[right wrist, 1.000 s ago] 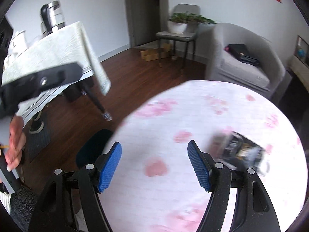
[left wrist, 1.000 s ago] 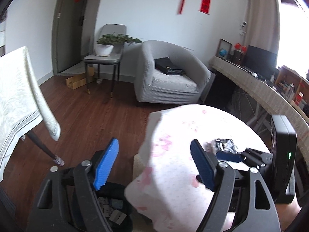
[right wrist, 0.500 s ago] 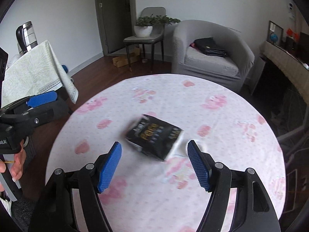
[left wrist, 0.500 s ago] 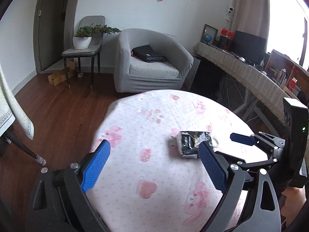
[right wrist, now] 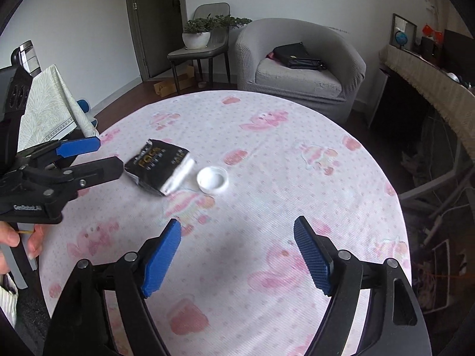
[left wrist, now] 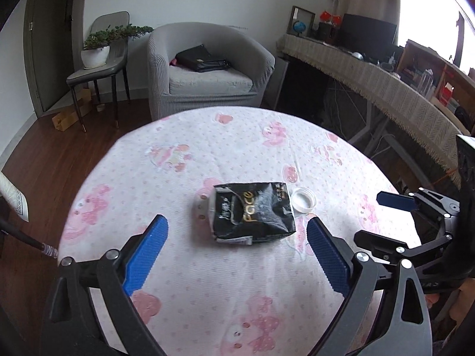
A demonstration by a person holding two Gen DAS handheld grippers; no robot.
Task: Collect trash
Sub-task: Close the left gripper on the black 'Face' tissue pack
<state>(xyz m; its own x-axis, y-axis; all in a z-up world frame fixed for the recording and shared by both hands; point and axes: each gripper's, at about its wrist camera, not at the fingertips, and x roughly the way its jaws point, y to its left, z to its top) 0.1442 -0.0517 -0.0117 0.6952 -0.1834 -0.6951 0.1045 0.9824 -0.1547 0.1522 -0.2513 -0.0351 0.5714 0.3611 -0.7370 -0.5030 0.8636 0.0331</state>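
A crumpled black packet (left wrist: 252,210) lies near the middle of the round table (left wrist: 178,281) with a pink-print cloth. A white bottle cap (left wrist: 303,198) lies just right of it. My left gripper (left wrist: 237,255) is open and empty, hovering just short of the packet, which sits between its blue pads. In the right wrist view the packet (right wrist: 157,167) and the cap (right wrist: 212,178) lie ahead and to the left. My right gripper (right wrist: 237,252) is open and empty above the cloth. It also shows at the right edge of the left wrist view (left wrist: 394,207).
A grey armchair (left wrist: 204,68) with a black bag stands beyond the table. A chair with a potted plant (left wrist: 98,50) is at the back left. A long cloth-covered desk (left wrist: 386,89) runs along the right. Another cloth-covered table (right wrist: 50,109) stands at the left.
Both grippers swung over the round table. The left one moved from beside the table edge toward the packet. In the right view the packet shifted from centre to the left, and the cap came into sight.
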